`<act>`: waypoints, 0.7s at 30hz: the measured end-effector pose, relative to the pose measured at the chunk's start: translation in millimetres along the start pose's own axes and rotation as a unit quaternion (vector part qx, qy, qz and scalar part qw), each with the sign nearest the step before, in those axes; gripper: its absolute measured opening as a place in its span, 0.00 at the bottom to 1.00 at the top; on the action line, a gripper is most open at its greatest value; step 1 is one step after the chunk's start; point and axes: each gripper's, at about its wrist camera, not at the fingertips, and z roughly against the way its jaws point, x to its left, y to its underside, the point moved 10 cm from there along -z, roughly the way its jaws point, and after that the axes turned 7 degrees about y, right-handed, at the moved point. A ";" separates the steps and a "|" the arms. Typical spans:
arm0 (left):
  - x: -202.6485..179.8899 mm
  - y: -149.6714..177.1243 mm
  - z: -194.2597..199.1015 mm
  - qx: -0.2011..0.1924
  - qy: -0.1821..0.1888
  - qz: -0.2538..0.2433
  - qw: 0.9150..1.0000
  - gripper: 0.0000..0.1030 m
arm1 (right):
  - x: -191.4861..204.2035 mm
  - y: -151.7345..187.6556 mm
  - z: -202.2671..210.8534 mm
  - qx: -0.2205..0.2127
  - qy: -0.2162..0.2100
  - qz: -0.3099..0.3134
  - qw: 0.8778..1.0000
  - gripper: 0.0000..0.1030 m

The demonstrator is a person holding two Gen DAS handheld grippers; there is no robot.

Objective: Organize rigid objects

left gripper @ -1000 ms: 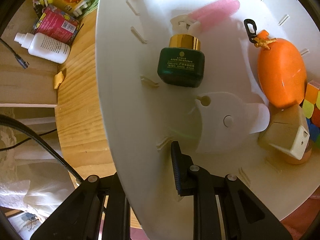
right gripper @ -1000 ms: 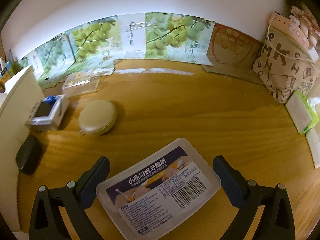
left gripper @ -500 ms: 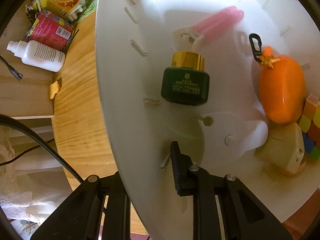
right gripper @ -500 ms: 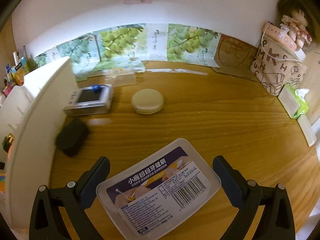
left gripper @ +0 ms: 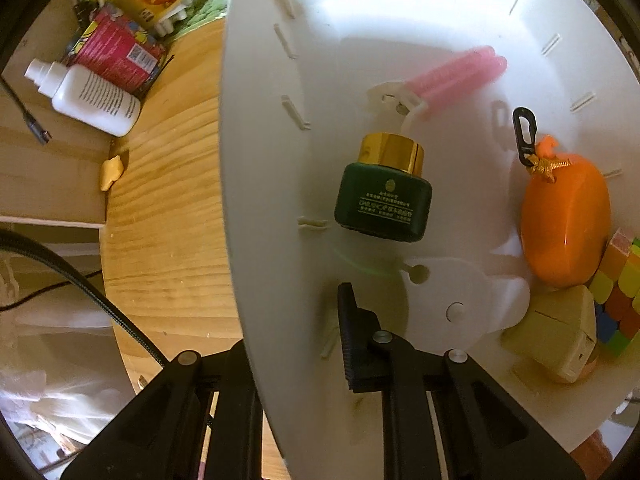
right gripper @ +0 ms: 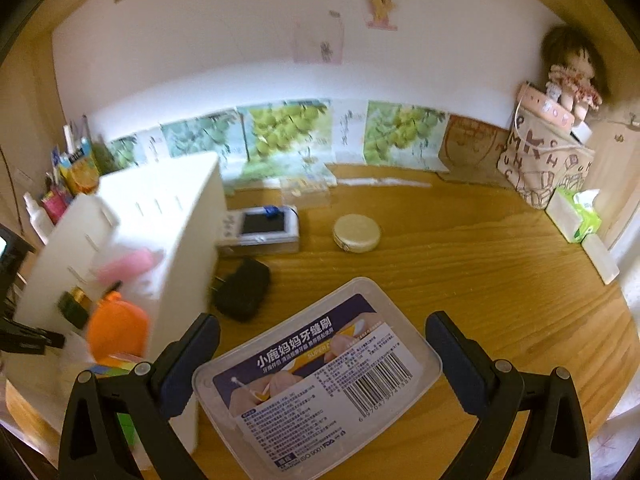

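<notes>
Wooden tabletop (right gripper: 460, 264), the broadest surface, extends ahead of the right gripper (right gripper: 320, 364) to a wall lined with grape-print sheets (right gripper: 288, 128).

White storage box (left gripper: 280, 168): in the left wrist view its wall runs between the fingers of the left gripper (left gripper: 296, 344). The jaws are narrow and closing, with the wall between them; one ribbed pad (left gripper: 346, 340) lies inside the box, the other finger is hidden behind the wall, so pad contact cannot be confirmed. In the right wrist view the same box stands ahead and to the left of the right gripper, its contents smeared by motion blur.

Clear plastic case (right gripper: 316, 376), printed label up, spans the wide-set right jaws; both pads press its short ends, and it is carried above the table (its near corner is cut off by the frame edge).

Inside the box, ahead of the left gripper: an orange egg-shaped case (left gripper: 564, 224) with a black clip (left gripper: 524, 132); a dark green bottle (left gripper: 384, 200) with a gold cap; a pink tube (left gripper: 460, 74), blurred; a beige block (left gripper: 556, 340); and a colour cube (left gripper: 620, 296), cut off at the right edge.

On the table beyond the right gripper: a white device (right gripper: 260, 228) with a dark screen, a black pouch (right gripper: 242, 294) partly hidden by the box wall, and a round beige compact (right gripper: 356, 233).
</notes>
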 end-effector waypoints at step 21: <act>-0.6 40.3 15.1 -0.037 -0.002 0.022 0.999 0.16 | 117.6 -14.3 59.8 -0.049 -0.084 0.063 0.993 1.00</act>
